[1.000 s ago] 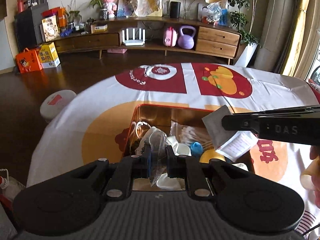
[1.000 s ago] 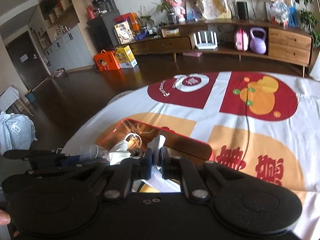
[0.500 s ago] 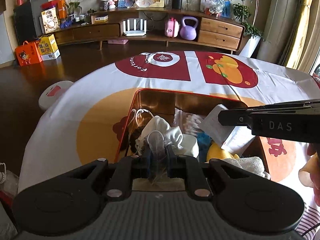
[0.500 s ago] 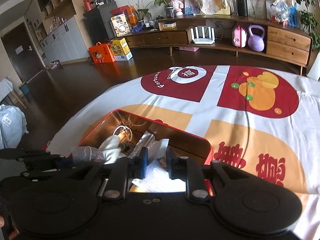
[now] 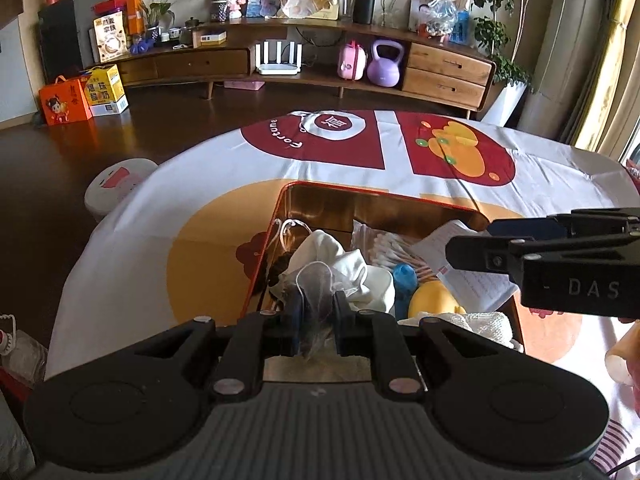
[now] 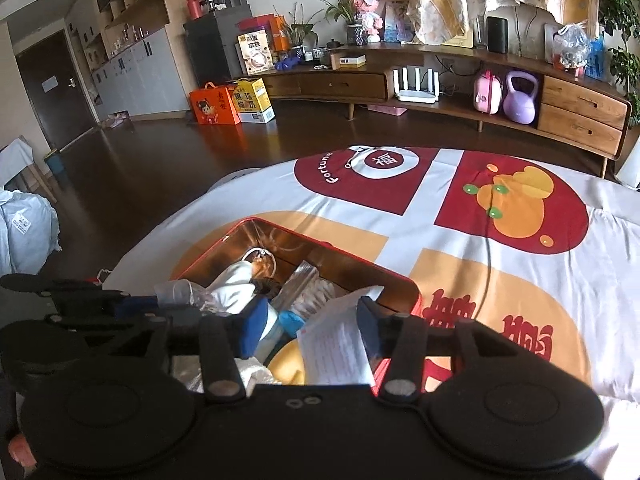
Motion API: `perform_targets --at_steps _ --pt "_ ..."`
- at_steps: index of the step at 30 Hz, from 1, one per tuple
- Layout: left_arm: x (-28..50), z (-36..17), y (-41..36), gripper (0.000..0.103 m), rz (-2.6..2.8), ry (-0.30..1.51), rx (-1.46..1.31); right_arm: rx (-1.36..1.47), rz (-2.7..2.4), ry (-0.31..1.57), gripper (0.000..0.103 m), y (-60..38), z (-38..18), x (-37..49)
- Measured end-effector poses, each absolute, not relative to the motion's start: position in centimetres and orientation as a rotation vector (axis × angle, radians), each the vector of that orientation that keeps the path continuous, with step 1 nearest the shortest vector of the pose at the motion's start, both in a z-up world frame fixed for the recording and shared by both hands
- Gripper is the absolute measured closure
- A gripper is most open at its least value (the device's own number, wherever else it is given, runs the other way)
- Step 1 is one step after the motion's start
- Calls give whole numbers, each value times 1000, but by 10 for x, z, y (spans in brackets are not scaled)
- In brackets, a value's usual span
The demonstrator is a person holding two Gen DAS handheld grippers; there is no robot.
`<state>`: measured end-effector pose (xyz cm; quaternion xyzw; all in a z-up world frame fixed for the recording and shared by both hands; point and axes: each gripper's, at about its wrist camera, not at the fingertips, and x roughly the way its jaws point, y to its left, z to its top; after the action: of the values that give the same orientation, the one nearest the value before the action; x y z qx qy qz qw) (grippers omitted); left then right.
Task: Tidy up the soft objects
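Observation:
A red tin (image 5: 360, 190) with a gold inside stands on the table, filled with soft things: a white cloth (image 5: 340, 256), a pack of cotton swabs (image 5: 384, 244), a yellow ball (image 5: 434, 298) and a white towel (image 5: 480, 320). My left gripper (image 5: 316, 308) is shut on a clear plastic pouch (image 5: 316, 284) over the tin's near left side. My right gripper (image 6: 308, 326) hangs over the tin (image 6: 320, 242) with its jaws opening. A printed paper sheet (image 6: 336, 344) stands loose between them, leaning by the right finger (image 6: 368, 326). In the left wrist view the right gripper (image 5: 476, 240) comes in from the right above that sheet (image 5: 472, 280).
The table wears a white cloth (image 6: 440, 216) with red and orange patches, and its edge falls to a dark floor on the left. A white round object (image 5: 120, 184) sits low beside the table. A long wooden sideboard (image 6: 440, 76) lines the far wall. A hand (image 5: 628, 356) shows at the right edge.
The right jaws have spread apart and let go of the paper sheet, which now rests in the tin. The left gripper keeps its hold on the pouch.

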<state>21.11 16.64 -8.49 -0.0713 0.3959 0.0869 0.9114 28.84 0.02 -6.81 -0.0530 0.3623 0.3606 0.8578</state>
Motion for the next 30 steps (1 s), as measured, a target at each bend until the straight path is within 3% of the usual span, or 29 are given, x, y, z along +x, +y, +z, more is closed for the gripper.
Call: perform_targets --at_steps 14,16,17,18,19,26,30 --pt "177 -54 157 88 186 746 -159 -83 813 668 39 -36 -33 241" --pt "171 -51 154 78 190 738 -162 -72 812 651 33 -42 -29 232" --pt "168 -49 152 60 192 732 -162 -69 809 641 30 -45 -27 227" --pt "164 -46 151 31 190 721 -163 -68 805 632 30 -48 -25 223" --pt "160 -45 149 22 187 706 -164 -69 804 624 30 -51 -23 219" --pt "136 -31 137 19 177 653 -150 -81 781 568 21 -64 -13 193" --pt "123 -23 130 16 170 632 -145 -59 775 546 8 -72 -11 178"
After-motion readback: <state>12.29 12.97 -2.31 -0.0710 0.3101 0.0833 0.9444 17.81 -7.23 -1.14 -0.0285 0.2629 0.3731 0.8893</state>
